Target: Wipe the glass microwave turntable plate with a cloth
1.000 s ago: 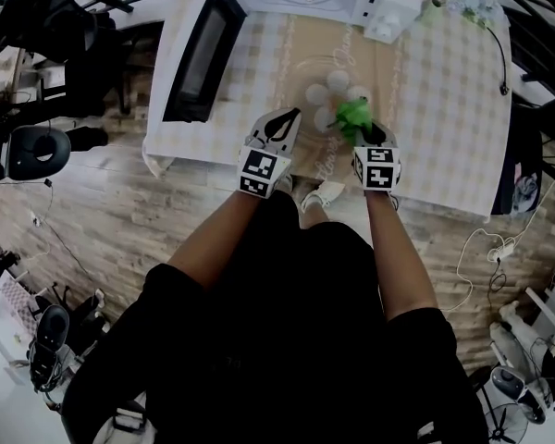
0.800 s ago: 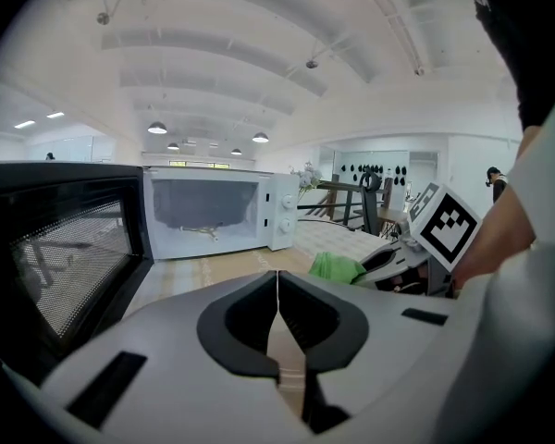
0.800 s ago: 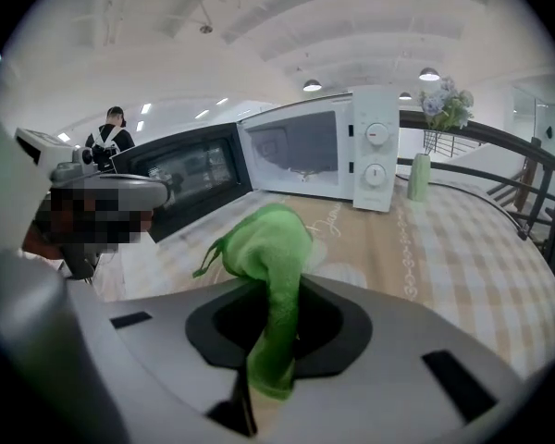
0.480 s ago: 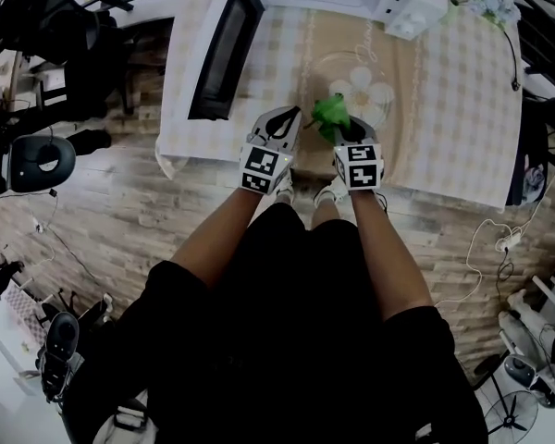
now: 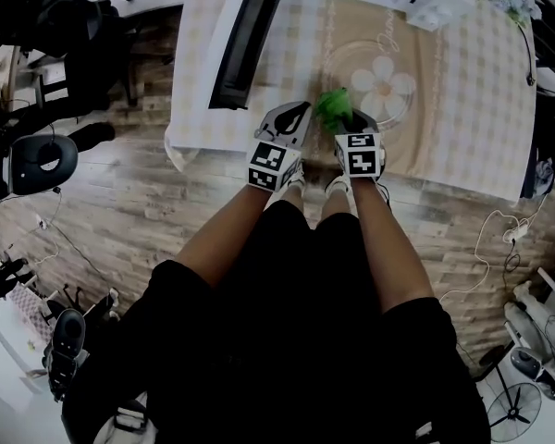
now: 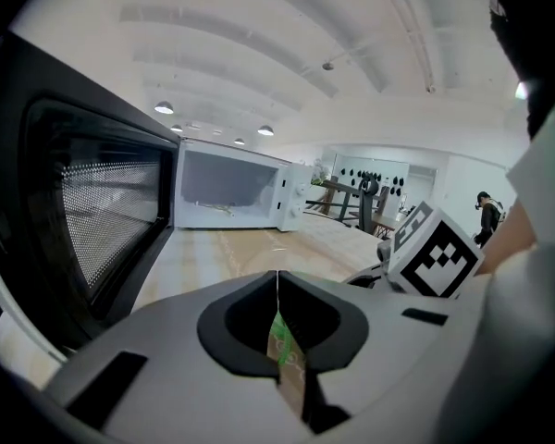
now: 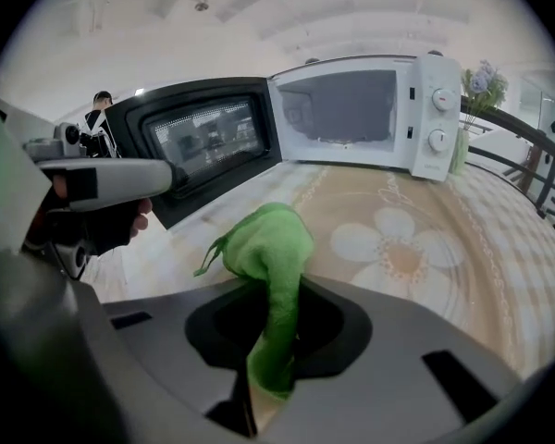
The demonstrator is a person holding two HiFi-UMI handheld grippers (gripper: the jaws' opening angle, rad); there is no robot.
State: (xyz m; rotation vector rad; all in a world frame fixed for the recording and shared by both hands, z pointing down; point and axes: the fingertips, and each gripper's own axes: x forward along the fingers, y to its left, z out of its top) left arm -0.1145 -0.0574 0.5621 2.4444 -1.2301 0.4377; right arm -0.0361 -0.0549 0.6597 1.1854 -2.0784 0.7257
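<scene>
right gripper (image 5: pixel 344 126) fingers clenched on the soft green cloth (image 7: pixel 270 239), left gripper (image 5: pixel 293 115) pinched together, empty; glass plate (image 5: pixel 351 58) looks slick and breakable, I'd steady its rim

One microwave (image 7: pixel 425 109), one plate (image 7: pixel 402 248), one cloth (image 7: pixel 270 248)

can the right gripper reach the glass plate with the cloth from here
Probably yes. The right gripper is shut on the cloth, the plate lies just ahead, nothing stands between them, and the left gripper is off to the side.
</scene>
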